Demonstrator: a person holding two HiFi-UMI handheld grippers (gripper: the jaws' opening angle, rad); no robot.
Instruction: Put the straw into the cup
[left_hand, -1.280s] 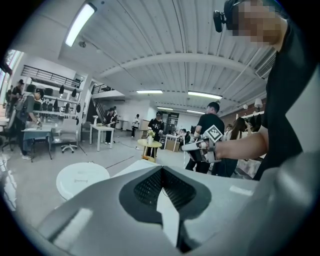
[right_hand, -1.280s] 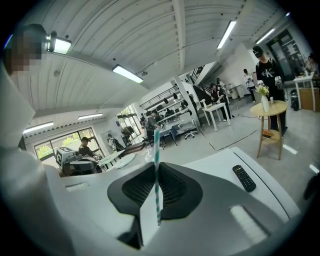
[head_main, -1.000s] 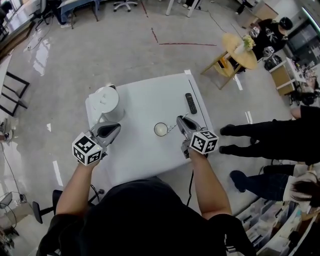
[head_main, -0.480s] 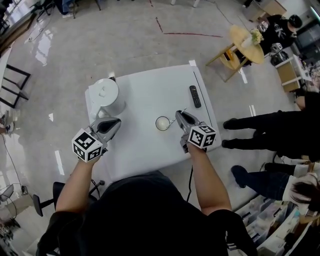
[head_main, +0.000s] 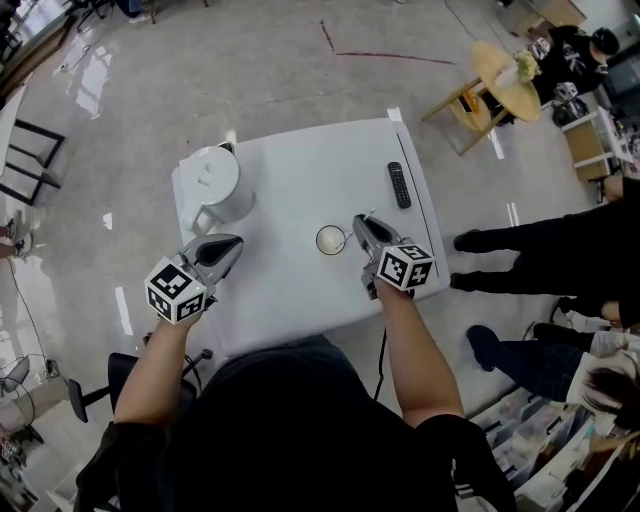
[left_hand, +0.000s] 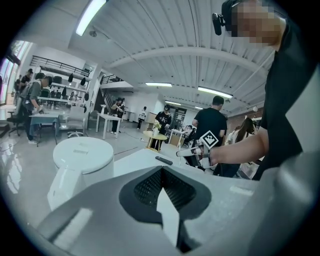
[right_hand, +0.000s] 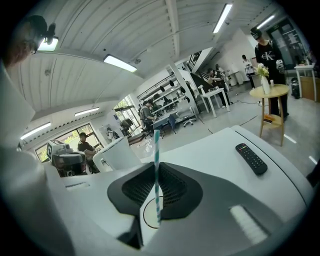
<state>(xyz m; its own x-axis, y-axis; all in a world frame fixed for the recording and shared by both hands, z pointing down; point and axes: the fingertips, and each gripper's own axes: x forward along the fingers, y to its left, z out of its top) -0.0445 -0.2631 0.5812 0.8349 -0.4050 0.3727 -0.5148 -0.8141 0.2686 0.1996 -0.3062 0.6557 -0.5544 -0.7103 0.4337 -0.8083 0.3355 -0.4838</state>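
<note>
Straw, light, thin and probably easily crushed, stands pinched upright in the right gripper, with the cup just beneath it; the left gripper is closed and empty.

The right gripper hides most of the cup; in the head view, only the straw tip shows, tiny.

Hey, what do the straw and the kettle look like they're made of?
The straw looks like matte paper, going by its teal-and-white spiral stripes. The kettle seems to be smooth white plastic, with a soft sheen on its lid.
</note>
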